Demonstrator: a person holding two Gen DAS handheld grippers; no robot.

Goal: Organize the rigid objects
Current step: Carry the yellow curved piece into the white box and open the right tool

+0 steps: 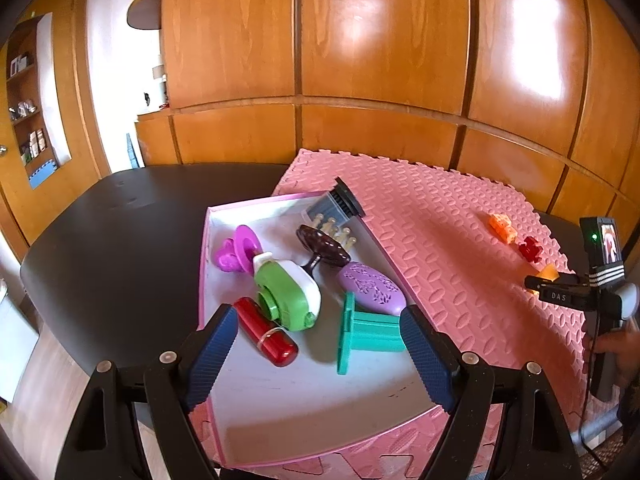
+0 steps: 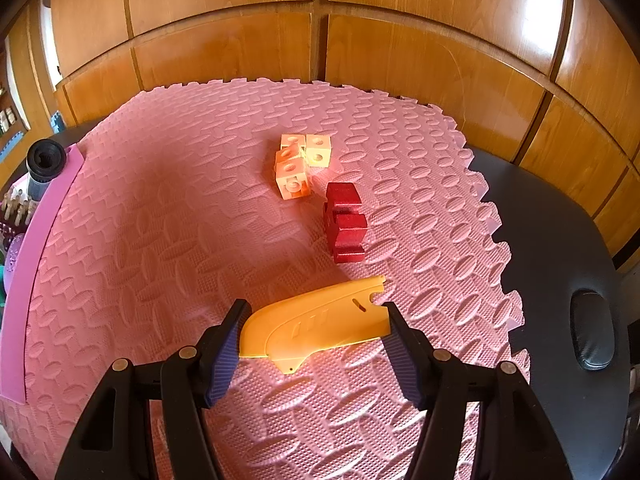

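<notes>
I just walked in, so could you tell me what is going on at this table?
A person is sorting small objects with two handheld grippers. The right gripper is open around a yellow piece on the pink mat, near a red block and orange cubes. The left gripper hangs open over the tray, which holds a teal spool, a red tube and other items.

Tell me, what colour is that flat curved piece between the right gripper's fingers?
Yellow-orange; the flat curved piece shows best in the right wrist view.
</notes>
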